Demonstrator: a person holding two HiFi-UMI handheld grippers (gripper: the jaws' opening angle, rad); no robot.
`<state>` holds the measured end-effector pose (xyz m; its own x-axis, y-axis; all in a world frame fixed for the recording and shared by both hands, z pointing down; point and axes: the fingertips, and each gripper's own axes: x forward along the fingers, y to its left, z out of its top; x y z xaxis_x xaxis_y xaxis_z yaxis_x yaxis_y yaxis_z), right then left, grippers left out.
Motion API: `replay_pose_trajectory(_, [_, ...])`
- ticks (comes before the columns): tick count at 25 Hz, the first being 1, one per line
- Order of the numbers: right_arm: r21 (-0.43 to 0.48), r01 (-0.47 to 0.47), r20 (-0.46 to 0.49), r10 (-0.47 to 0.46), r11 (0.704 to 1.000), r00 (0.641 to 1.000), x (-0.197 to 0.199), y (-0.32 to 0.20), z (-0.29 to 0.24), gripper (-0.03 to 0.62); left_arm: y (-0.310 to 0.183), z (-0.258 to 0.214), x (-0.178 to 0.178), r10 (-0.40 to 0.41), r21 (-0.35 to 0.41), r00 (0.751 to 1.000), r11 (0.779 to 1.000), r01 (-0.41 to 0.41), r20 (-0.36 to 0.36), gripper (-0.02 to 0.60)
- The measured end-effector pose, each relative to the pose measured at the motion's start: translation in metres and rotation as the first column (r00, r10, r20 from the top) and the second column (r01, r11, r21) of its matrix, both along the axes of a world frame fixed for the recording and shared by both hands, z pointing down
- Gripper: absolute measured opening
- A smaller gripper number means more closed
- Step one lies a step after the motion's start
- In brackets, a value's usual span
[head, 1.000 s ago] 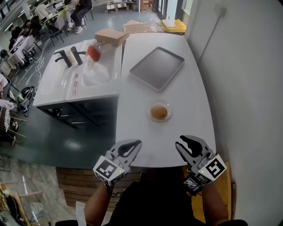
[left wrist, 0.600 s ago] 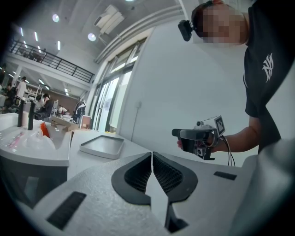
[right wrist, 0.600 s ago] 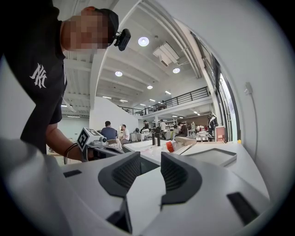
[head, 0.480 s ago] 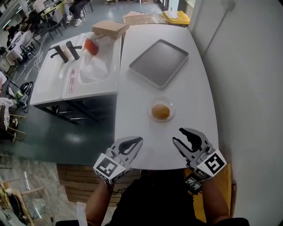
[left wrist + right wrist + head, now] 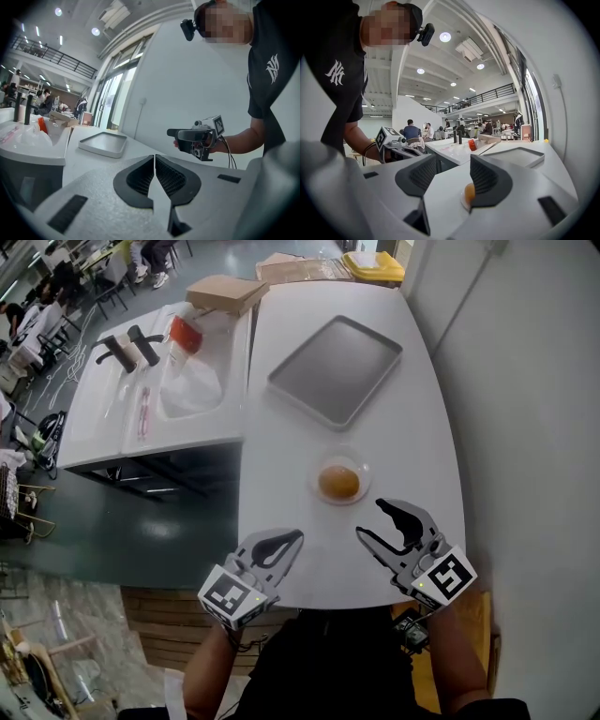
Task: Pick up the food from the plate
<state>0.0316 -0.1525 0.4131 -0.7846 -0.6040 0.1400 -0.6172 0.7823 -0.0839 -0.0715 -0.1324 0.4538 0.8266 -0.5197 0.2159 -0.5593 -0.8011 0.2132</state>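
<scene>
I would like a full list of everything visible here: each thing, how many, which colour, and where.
table: one, white, beside the wall.
tray: one, grey, empty, far on the table.
plate: one, clear, mid-table, nearer than the tray.
food: one, orange-brown, on the plate.
side table: one, white, left of the table.
cardboard box: one, brown, side table's far end.
dark bottles: two, black, on the side table.
red thing: one, red, on the side table.
plastic bag: one, clear, beside the red thing.
left gripper: one, grey, shut, near table edge.
right gripper: one, grey, open, jaws just been opening, nothing between them, short of the plate.
</scene>
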Motion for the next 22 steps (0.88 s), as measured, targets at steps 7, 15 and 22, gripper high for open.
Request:
replay_pose_trajectory(7, [-0.015,0.014,-0.02,-0.015,1.0,1.0,0.0,-0.023,0.014,0.219,-0.012,0.009,0.007,0.0,-0.024,1.0,1.0,0.0,-0.011,0.009])
replay_pose_trajectory(15, [-0.007,0.029,-0.052,-0.029,1.0,0.998,-0.007,-0.05,0.023,0.239,-0.021,0.022,0.009,-0.012,-0.073,1.0,0.997,0.01,-0.018,0.009])
replay_pose_trajectory(22, [-0.012,0.041,-0.064,-0.042,0.999,0.997,-0.017,-0.072,0.032,0.259,-0.036,0.029,0.008,-0.012,-0.066,1.0,0.998,0.011,-0.017,0.009])
